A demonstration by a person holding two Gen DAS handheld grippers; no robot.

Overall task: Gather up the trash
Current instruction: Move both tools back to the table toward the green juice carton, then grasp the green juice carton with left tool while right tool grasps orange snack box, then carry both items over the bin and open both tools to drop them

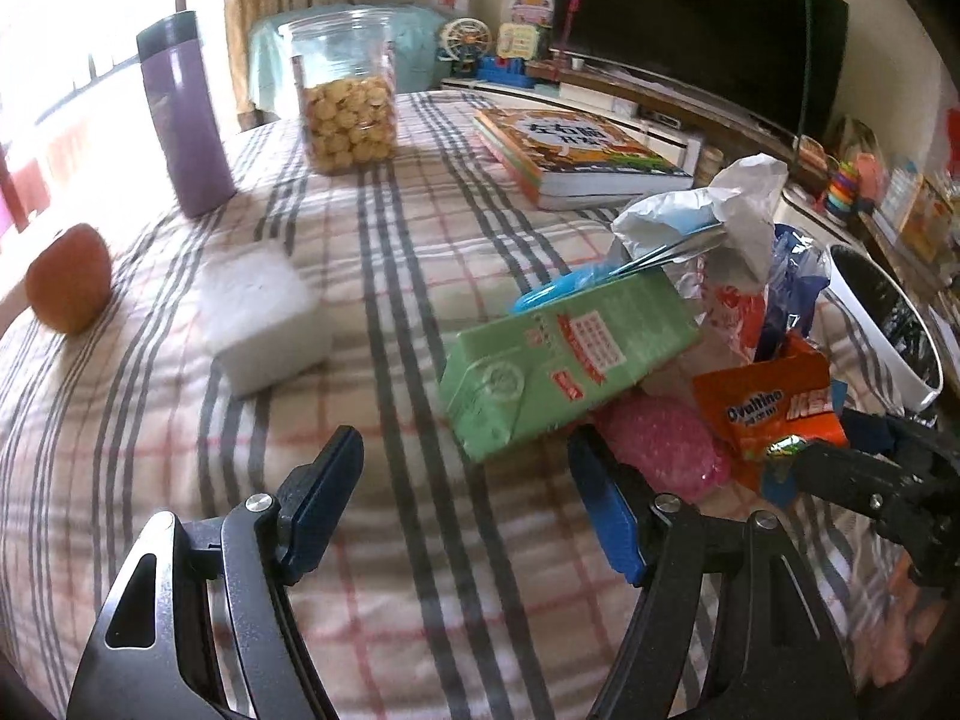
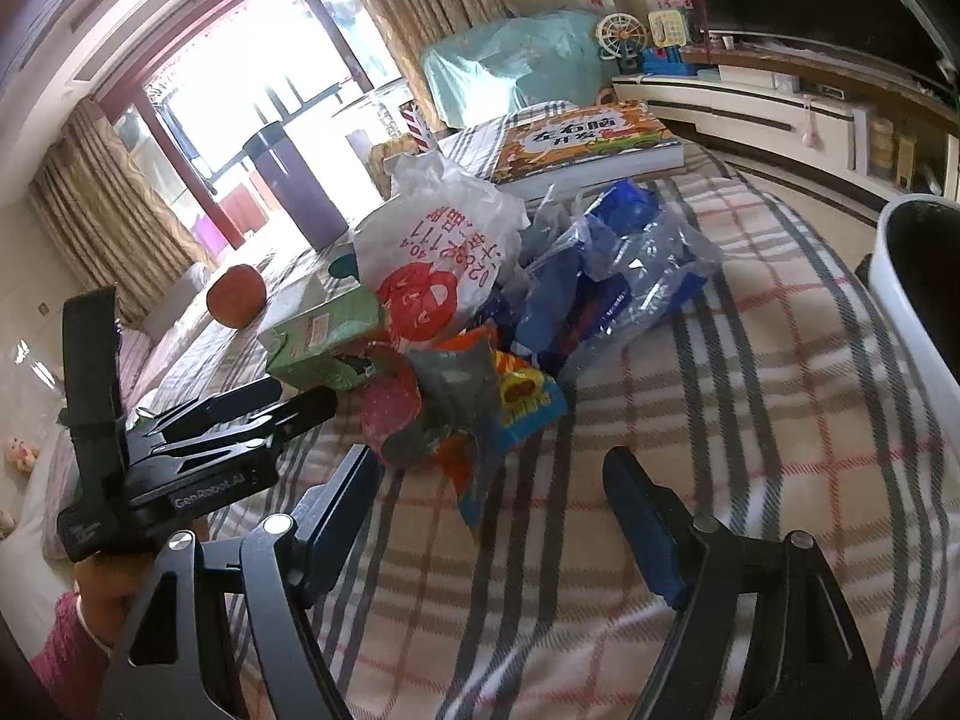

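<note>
A heap of trash lies on the plaid tablecloth: a green carton (image 1: 570,360) (image 2: 324,342), a white plastic bag with red print (image 2: 438,252), blue crumpled plastic (image 2: 612,276), an orange Ovaltine wrapper (image 1: 768,408) and pink bubble wrap (image 1: 660,450). My left gripper (image 1: 462,450) (image 2: 306,396) is open at the heap's left side, and the carton's near corner reaches into its gap untouched. My right gripper (image 2: 489,462) (image 1: 840,450) is open at the heap's near side. A wrapper's tail (image 2: 471,498) lies between its fingers, and the pads do not press on it.
A white bin with a dark inside (image 1: 864,324) (image 2: 900,282) stands at the table's right edge. Farther back are a purple tumbler (image 1: 186,120), a cookie jar (image 1: 348,96), stacked books (image 1: 588,156), a white box (image 1: 264,318) and a round fruit (image 1: 69,279).
</note>
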